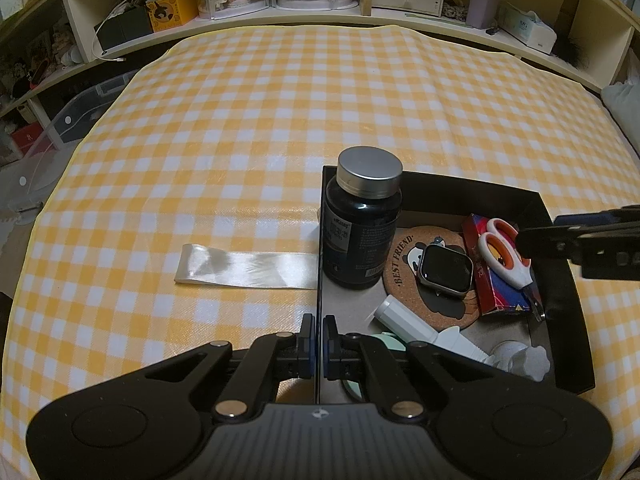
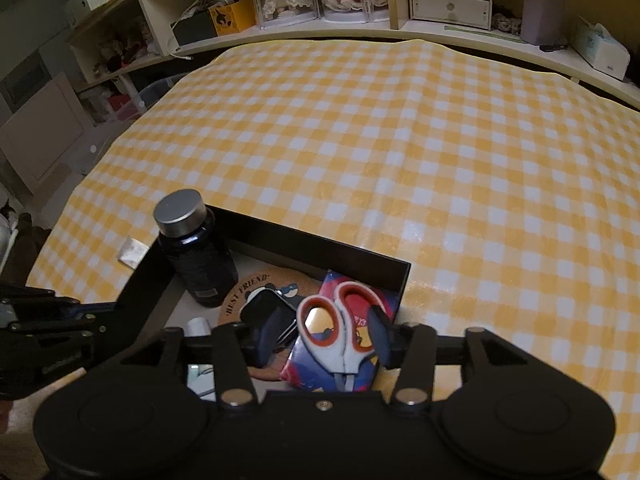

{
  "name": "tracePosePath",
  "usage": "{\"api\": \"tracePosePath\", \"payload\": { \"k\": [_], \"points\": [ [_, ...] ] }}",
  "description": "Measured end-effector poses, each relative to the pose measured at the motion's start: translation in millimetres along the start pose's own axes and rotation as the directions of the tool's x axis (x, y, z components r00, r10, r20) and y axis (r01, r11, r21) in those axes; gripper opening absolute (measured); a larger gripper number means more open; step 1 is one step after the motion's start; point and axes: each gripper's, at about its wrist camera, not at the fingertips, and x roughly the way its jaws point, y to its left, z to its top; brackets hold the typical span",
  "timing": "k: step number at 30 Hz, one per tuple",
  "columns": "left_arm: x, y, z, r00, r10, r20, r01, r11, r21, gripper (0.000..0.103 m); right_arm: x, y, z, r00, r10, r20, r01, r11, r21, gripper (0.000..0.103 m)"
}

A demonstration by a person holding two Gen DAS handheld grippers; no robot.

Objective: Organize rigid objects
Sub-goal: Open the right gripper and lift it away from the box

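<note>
— While your left gripper (image 1: 319, 334) pinches the box (image 1: 560, 280) wall, where are the scissors (image 2: 340, 328)?
— Inside the box, on a red-blue packet (image 2: 316, 364); your right gripper (image 2: 324, 334) hangs open around them.

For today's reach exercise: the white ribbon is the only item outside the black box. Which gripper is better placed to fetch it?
Left. The left gripper sits on the box wall beside the ribbon; the right gripper hangs open over the scissors, farther away.

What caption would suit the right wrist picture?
Open right gripper hovering over scissors inside a black tray on a yellow checked tablecloth.
</note>
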Motion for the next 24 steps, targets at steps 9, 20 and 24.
{"api": "tracePosePath", "payload": {
  "k": [9,20,24],
  "points": [
    [0.2,0.3,0.7,1.000,0.000,0.000,0.000,1.000,0.000,0.003,-39.1,1.7,-2.6,0.998,-0.007,0.060,0.005,1.000,0.022,0.087],
    [-0.1,0.2,0.4,1.000,-0.001,-0.001,0.001,1.000,-0.001,0.003,-92.4,8.2,-21.7,0.990,-0.049,0.132,0.045,0.999,0.029,0.101],
    [-1.6,-0.1,-0.4,1.000,0.001,-0.001,-0.001,1.000,-0.005,0.004,-110.7,12.9,-33.6,0.985,-0.060,0.162,0.055,0.998,0.035,0.101]
  ]
}}
